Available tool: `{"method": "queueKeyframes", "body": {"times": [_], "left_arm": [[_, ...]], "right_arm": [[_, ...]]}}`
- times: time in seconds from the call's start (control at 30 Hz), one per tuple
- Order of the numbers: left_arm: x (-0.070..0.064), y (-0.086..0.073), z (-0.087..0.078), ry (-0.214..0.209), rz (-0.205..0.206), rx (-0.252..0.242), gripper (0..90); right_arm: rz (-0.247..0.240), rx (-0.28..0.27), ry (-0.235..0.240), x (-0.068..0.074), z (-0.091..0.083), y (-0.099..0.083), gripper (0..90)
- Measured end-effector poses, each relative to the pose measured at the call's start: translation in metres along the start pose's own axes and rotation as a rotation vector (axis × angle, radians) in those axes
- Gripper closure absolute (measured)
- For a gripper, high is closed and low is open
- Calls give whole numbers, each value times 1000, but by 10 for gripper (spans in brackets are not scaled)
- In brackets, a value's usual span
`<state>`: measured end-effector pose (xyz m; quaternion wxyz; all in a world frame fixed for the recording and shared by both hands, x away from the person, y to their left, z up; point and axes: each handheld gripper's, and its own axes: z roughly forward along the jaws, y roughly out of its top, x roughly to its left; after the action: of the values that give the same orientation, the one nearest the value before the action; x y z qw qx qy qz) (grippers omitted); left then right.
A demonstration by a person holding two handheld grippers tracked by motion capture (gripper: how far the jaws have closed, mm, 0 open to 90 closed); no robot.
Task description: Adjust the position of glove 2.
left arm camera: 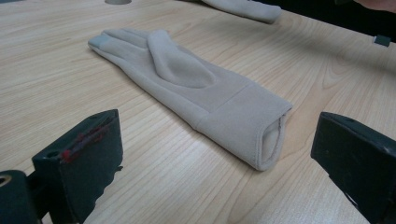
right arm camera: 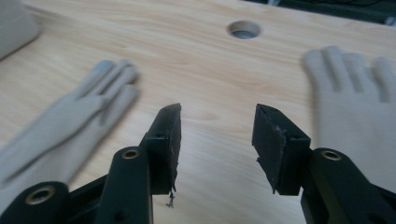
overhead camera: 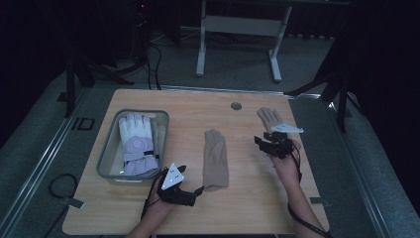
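A beige knit glove (overhead camera: 216, 159) lies flat in the middle of the wooden table (overhead camera: 198, 213), fingers pointing away; its cuff (left arm camera: 261, 128) faces my left gripper. My left gripper (overhead camera: 192, 194) is open, low at the cuff end, with the cuff lying just ahead of its jaws (left arm camera: 219, 163). A second beige glove (overhead camera: 270, 118) lies at the far right, partly under my right gripper (overhead camera: 265, 143). My right gripper (right arm camera: 215, 135) is open over bare wood, with one glove (right arm camera: 70, 121) to its left and the other glove (right arm camera: 355, 107) to its right.
A grey bin (overhead camera: 106, 163) at the left holds a pair of white and lilac ski gloves (overhead camera: 137, 144). A round cable hole (overhead camera: 236, 106) sits near the table's far edge. Beyond the table stand a white desk frame (overhead camera: 237, 29) and cables on the floor.
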<state>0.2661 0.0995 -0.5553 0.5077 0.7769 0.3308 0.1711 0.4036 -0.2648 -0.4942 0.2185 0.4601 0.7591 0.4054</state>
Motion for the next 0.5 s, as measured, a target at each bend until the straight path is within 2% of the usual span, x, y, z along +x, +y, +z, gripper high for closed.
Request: {"method": "queueKeyframes", "body": {"times": [0.23,0.5], "left_arm": [[0,0,0,0,0,-2,24],[0,0,1,2,0,0,24]], "right_arm": [[12,-6,-26,-34,-4,0,531],[63,25,-111,-69,2,-1,560]]}}
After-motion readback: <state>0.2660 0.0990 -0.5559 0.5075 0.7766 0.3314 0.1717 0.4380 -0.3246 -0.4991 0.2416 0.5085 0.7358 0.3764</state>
